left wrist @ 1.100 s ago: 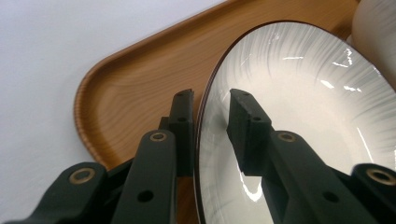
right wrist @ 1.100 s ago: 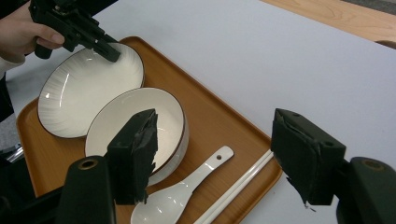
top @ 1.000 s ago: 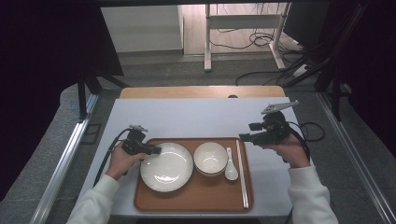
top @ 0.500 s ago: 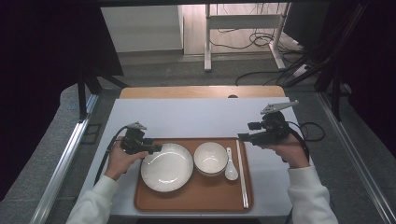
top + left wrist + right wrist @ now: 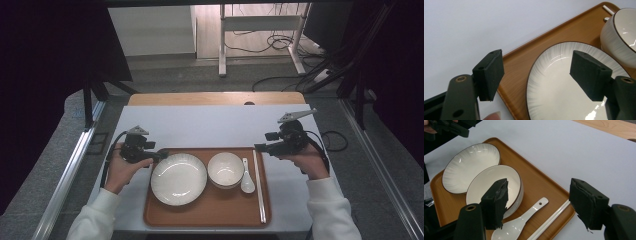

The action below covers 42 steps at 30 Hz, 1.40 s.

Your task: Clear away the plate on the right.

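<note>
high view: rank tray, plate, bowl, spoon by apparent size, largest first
1. tray
2. plate
3. bowl
4. spoon
All lie at about the same distance from the camera, so the order is safe.

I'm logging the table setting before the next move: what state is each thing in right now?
plate: empty, flat on the tray, released
bowl: upright, empty, beside the plate
spoon: lying on the tray, right of the bowl
chopsticks: lying along the tray's right side
tray: flat on the table
left gripper: jaws just opened, nothing between them
right gripper: open, holding nothing
</note>
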Tool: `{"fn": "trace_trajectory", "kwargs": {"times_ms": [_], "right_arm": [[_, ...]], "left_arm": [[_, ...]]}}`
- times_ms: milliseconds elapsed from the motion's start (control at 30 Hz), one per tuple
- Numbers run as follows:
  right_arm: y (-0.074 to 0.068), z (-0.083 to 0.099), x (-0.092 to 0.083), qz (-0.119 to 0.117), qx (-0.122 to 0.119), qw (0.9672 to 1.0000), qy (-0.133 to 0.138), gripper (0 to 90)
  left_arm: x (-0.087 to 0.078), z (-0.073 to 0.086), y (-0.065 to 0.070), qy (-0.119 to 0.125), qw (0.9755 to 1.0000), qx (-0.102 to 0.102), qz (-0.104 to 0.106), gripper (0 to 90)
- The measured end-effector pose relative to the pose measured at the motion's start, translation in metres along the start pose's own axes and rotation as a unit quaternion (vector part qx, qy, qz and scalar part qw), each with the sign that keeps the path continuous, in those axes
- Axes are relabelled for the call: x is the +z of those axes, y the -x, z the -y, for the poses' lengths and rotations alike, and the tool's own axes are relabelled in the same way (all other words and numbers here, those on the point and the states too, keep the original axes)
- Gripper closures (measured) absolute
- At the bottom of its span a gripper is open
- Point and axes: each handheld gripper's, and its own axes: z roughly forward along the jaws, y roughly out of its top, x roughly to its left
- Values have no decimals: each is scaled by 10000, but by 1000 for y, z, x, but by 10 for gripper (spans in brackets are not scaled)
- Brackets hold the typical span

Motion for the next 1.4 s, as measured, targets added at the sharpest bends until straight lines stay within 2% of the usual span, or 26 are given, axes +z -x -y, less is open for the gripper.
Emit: {"fn": "trace_trajectory", "kwargs": {"times_ms": [67,233,300,433,600,667,767,867,1033,1200,1400], "right_arm": [[1,0,2,-10,31,10000,21,320],[0,3,10,33,-23,9998,-169,319],[-2,4,9,143,-48,9997,-185,318],[-9,12,2,347,12,9993,-100,323],[-5,43,-4,673,372,9970,64,321],[1,57,-5,849,527,9948,184,321],[11,72,-5,959,731,9924,242,321],[18,83,-3,913,773,9925,238,321],[22,89,3,860,808,9930,39,312],[19,86,1,817,716,9940,94,308],[24,86,1,779,697,9944,176,289]], "left_arm": [[-4,1,3,28,10000,7,1,253],[-11,1,10,90,9999,97,-48,244],[-16,2,11,149,9998,117,-103,225],[-30,8,15,304,9995,101,-80,225],[-43,23,15,481,9986,47,-236,222],[-44,33,14,502,9983,5,-280,222],[-42,46,9,464,9980,-29,-429,219],[-40,53,4,400,9980,-93,-483,212],[-38,55,3,395,9979,-78,-516,204],[-37,54,5,398,9979,-42,-514,202],[-39,53,2,484,9972,-110,-566,197]]}}
